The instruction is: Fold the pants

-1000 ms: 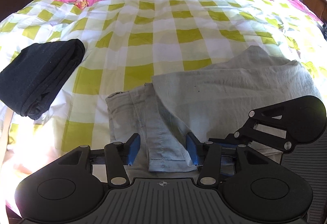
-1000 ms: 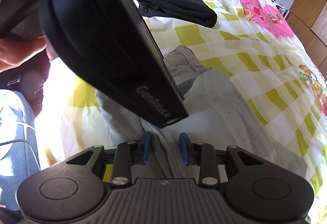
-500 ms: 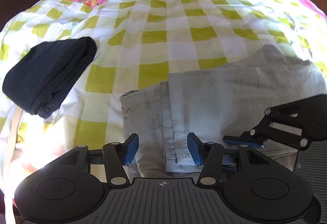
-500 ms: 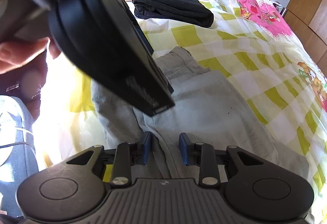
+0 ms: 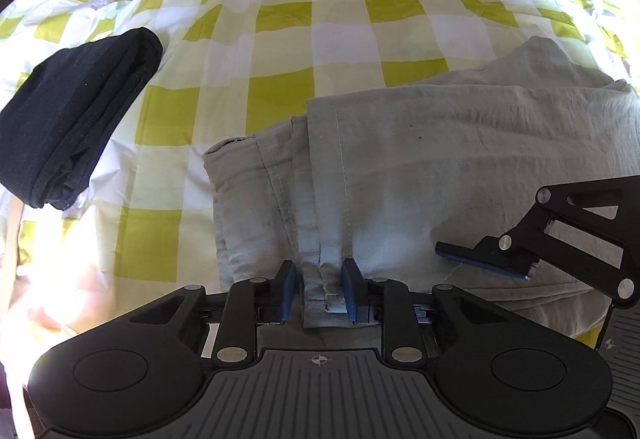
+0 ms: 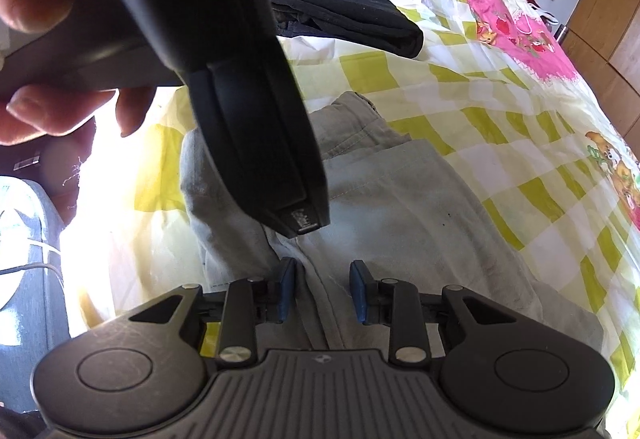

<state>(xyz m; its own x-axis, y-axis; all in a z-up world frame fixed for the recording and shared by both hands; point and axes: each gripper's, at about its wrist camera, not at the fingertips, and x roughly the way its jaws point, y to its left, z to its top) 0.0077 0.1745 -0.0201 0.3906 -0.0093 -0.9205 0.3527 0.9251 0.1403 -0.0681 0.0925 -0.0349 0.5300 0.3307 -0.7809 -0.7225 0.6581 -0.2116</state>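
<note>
Grey pants [image 5: 440,167] lie folded over on the checked bedspread [image 5: 320,19], hems toward the near edge. My left gripper [image 5: 319,291] points steeply down, its jaws closing, and the blue pads squeeze the bunched hem. In the right wrist view the pants [image 6: 400,219] run between my right gripper's [image 6: 322,289] pads, which stand apart over a fold without pinching it. One of the right gripper's fingers [image 5: 480,261] rests flat on the cloth in the left wrist view. The left tool's black housing [image 6: 248,111], held by a hand [image 6: 36,119], hides the pants' left part.
A folded black garment [image 5: 72,119] lies to the left of the pants on the bed, also in the right wrist view [image 6: 344,11]. The bed's near edge and the person's leg [image 6: 24,279] are at lower left. Wooden furniture [image 6: 600,39] stands beyond the bed.
My left gripper has sunk toward the pants and tipped further down, and its jaws have narrowed onto the hem. The right gripper has kept still.
</note>
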